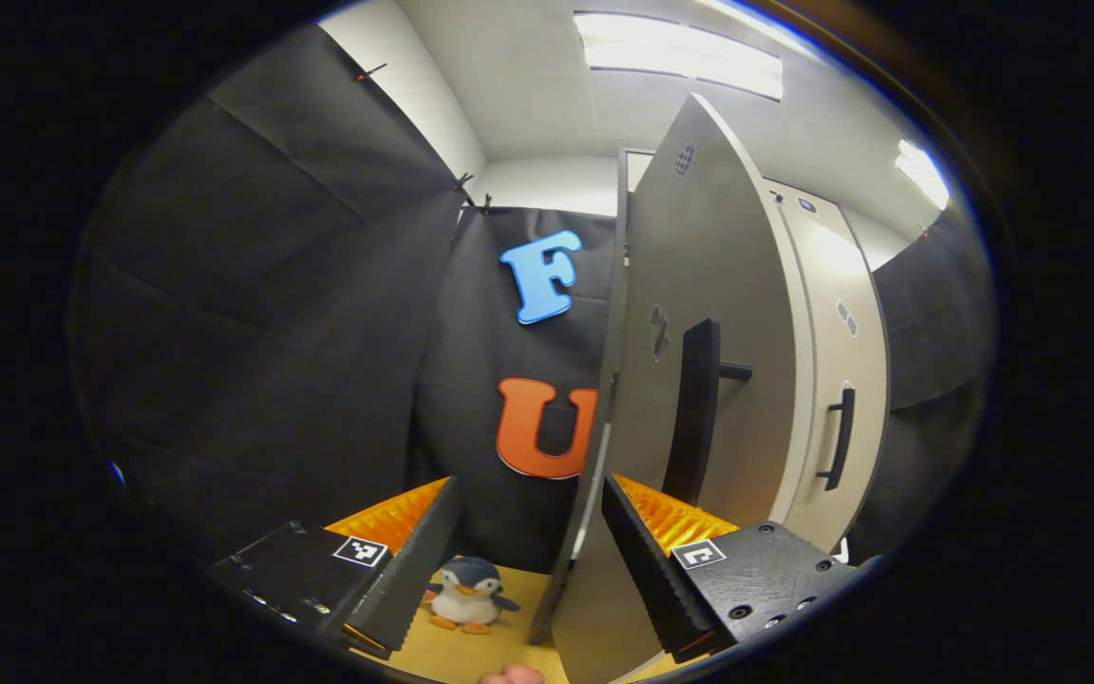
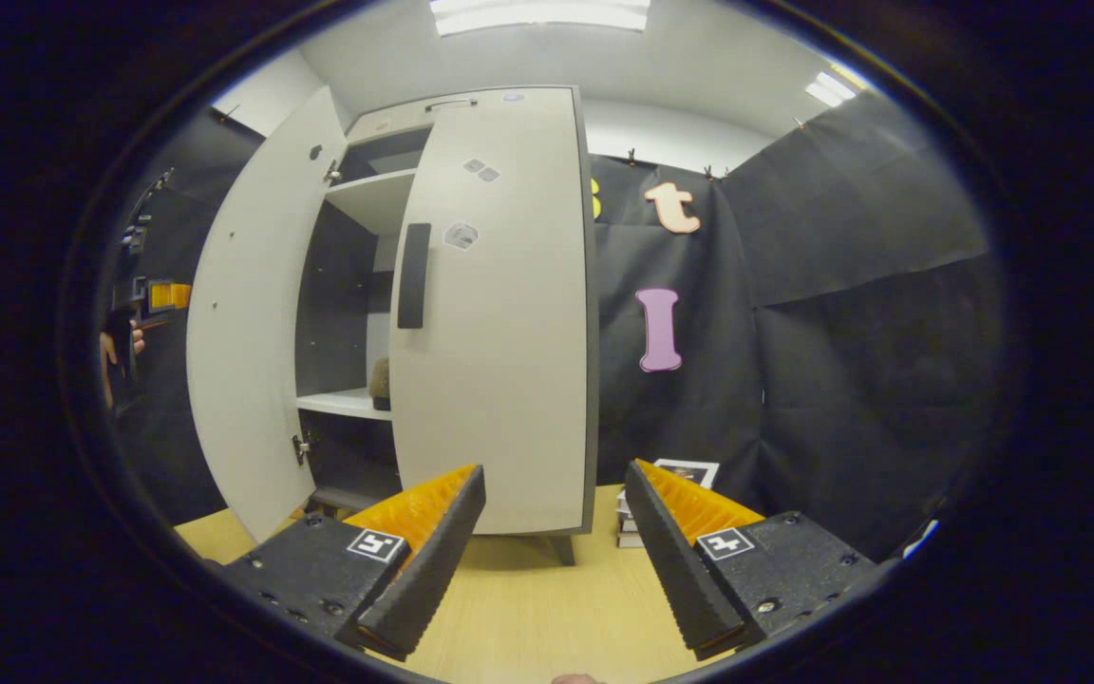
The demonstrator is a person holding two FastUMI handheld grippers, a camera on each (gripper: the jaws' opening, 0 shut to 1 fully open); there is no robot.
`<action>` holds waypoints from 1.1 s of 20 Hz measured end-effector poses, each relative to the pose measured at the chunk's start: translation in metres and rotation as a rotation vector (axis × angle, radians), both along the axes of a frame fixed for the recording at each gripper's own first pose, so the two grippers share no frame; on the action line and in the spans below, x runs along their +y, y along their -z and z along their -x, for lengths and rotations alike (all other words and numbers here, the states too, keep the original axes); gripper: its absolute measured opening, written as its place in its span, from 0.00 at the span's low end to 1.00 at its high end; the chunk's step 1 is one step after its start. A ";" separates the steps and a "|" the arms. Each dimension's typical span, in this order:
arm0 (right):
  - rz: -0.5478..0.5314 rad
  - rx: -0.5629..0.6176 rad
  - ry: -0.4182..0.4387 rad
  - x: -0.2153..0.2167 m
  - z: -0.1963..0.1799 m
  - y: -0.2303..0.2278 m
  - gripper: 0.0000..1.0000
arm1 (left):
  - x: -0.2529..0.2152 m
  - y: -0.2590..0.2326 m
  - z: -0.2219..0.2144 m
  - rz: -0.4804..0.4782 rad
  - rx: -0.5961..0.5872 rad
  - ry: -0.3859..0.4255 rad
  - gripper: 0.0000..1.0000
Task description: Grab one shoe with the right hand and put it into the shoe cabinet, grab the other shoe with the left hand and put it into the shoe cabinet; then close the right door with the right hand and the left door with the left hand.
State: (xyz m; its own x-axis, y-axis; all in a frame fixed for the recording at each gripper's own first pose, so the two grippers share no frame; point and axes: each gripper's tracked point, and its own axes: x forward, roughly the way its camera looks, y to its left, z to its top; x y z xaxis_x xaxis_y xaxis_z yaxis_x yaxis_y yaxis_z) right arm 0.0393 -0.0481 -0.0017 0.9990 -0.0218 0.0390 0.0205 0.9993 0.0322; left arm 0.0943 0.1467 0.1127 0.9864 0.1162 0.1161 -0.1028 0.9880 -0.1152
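The shoe cabinet (image 2: 471, 114) stands on the wooden table. Its right door (image 2: 509, 361) with a dark handle (image 2: 412, 275) is closed. Its left door (image 2: 248, 323) is swung wide open, showing its inner face. On the middle shelf (image 2: 343, 404), part of a brown shoe (image 2: 380, 380) peeks past the right door's edge. My right gripper (image 2: 552, 556) hangs open before the right door, apart from it. My left gripper (image 1: 533, 565) is open, with the left door's (image 1: 699, 285) free edge standing between its fingers, beside the black handle (image 1: 694, 408). A hand (image 2: 110, 356) shows beyond the open door.
A penguin plush (image 1: 467, 594) sits on the table (image 1: 471, 655) left of the open door. A stack of books (image 2: 666, 503) lies right of the cabinet against the black cloth wall. The closed right door (image 1: 841, 313) and its handle (image 1: 839, 437) lie beyond the open one.
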 end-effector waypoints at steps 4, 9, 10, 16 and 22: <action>0.002 -0.006 0.022 -0.006 0.001 -0.002 0.97 | -0.054 0.000 -0.026 -0.007 -0.020 0.121 0.93; 0.008 -0.006 0.059 -0.015 0.005 -0.003 0.97 | -0.079 -0.001 -0.062 -0.014 -0.034 0.120 0.94; 0.004 -0.007 0.068 -0.016 0.005 -0.003 0.97 | -0.077 -0.001 -0.061 -0.021 -0.037 0.097 0.95; -0.007 -0.004 0.083 -0.018 0.006 -0.002 0.97 | -0.087 0.001 -0.033 -0.072 -0.031 0.088 0.95; -0.010 -0.012 0.046 -0.003 0.008 -0.007 0.97 | -0.125 0.022 0.021 -0.093 0.004 0.161 0.95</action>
State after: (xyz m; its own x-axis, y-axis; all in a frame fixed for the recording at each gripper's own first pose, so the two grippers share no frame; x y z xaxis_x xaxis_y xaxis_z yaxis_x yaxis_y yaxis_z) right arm 0.0309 -0.0511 0.0058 0.9964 -0.0683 0.0506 0.0662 0.9969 0.0427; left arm 0.0733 0.0214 0.0907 0.9919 -0.0540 0.1152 0.0570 0.9981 -0.0224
